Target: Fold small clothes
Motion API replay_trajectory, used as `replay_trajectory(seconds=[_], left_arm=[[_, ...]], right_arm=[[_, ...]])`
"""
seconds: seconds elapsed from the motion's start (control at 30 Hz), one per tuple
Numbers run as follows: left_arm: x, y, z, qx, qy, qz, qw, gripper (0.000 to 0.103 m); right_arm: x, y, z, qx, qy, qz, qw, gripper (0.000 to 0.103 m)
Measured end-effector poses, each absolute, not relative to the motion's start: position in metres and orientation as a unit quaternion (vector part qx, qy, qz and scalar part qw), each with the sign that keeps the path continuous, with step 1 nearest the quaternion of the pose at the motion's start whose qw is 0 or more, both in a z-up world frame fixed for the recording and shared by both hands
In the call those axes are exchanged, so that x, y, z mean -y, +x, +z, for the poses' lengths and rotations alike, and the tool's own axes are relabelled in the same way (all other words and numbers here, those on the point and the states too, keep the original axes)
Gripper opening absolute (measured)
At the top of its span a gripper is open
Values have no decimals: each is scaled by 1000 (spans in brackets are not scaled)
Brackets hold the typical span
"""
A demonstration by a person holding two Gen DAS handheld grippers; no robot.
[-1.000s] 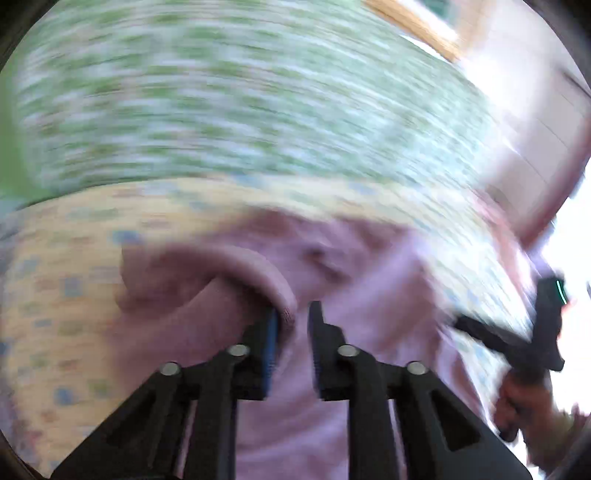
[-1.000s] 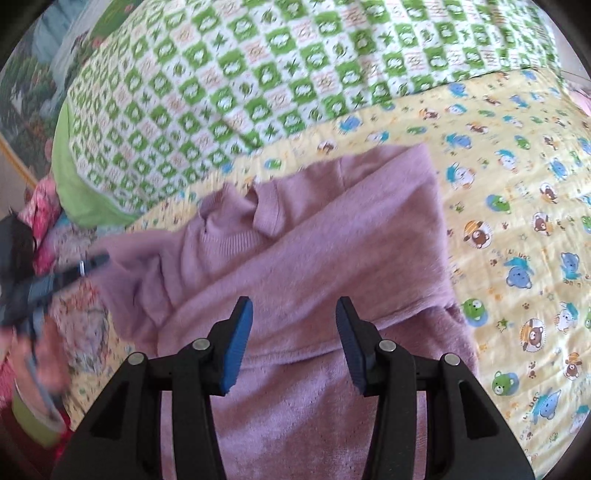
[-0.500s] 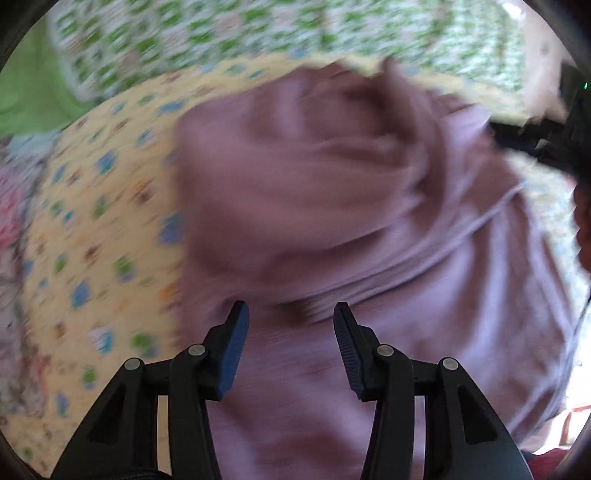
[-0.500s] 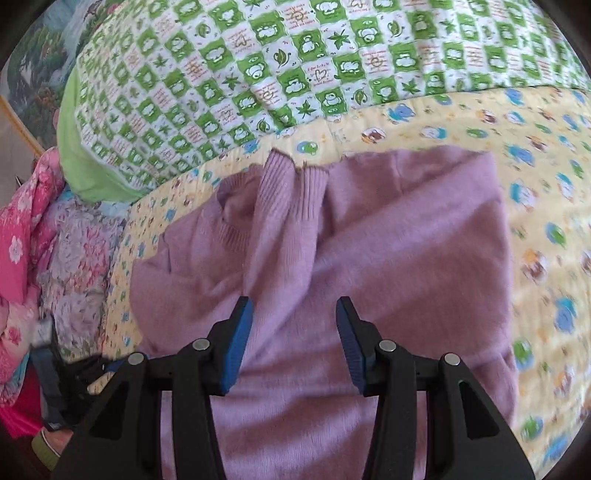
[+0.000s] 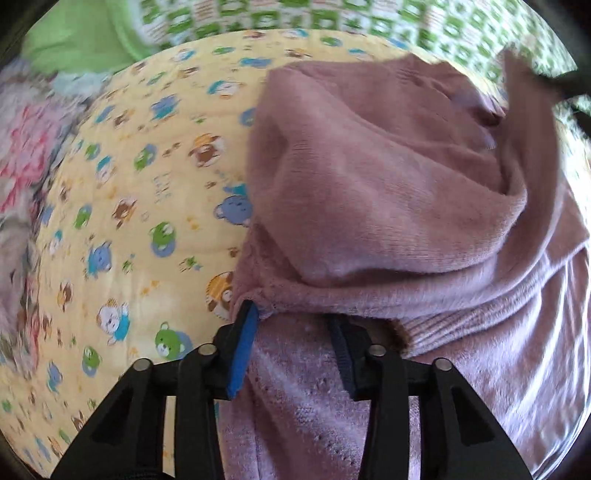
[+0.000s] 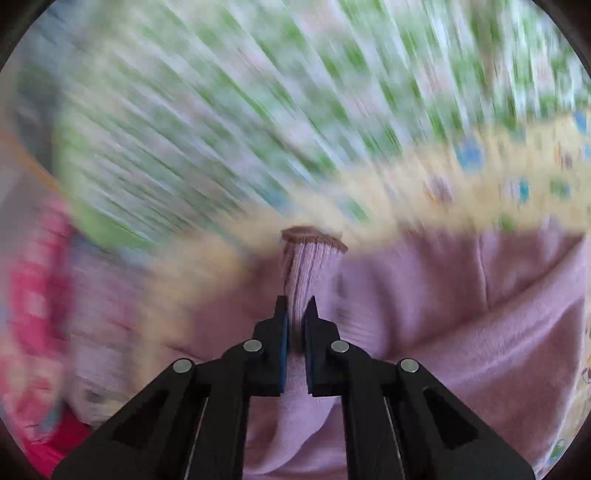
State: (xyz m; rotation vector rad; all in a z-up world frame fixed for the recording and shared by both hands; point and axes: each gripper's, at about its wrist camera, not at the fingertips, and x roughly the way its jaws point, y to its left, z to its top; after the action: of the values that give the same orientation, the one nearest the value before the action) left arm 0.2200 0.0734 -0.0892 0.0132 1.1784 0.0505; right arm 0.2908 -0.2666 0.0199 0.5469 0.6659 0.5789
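Note:
A small mauve knit sweater [image 5: 388, 192] lies rumpled on a yellow animal-print sheet [image 5: 140, 206]. My left gripper [image 5: 291, 321] is open, its fingertips tucked under a folded edge of the sweater. My right gripper [image 6: 296, 314] is shut on the sweater's ribbed sleeve cuff [image 6: 314, 258], which stands up between the jaws. The right gripper's dark shape shows at the top right of the left wrist view [image 5: 565, 85], holding the sleeve lifted.
A green-and-white checked quilt [image 5: 332, 18] lies beyond the sheet. Pink floral cloth [image 5: 26, 155] is piled at the left; it also shows blurred in the right wrist view [image 6: 37, 295]. The right wrist view is heavily motion-blurred.
My right gripper has closed on the sleeve cuff and is moving fast. My left gripper, open, has dropped to the sweater's folded edge.

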Motion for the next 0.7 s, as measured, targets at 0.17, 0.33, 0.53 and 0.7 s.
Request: replay_trajectory(seconds=[0.17, 0.33, 0.53, 0.7], left_arm=[[-114, 214, -84, -544, -94, 59, 832, 24], [-131, 214, -83, -534, -152, 85, 827, 21], [-142, 187, -76, -525, -187, 96, 825, 20], [-128, 180, -75, -525, -177, 95, 827, 20]], right_arm=[[340, 226, -3, -292, 289, 202, 889, 8], [366, 211, -77, -370, 312, 143, 863, 8], [355, 196, -69, -345, 292, 165, 876, 8], [354, 197, -98, -443, 230, 102, 861, 14]])
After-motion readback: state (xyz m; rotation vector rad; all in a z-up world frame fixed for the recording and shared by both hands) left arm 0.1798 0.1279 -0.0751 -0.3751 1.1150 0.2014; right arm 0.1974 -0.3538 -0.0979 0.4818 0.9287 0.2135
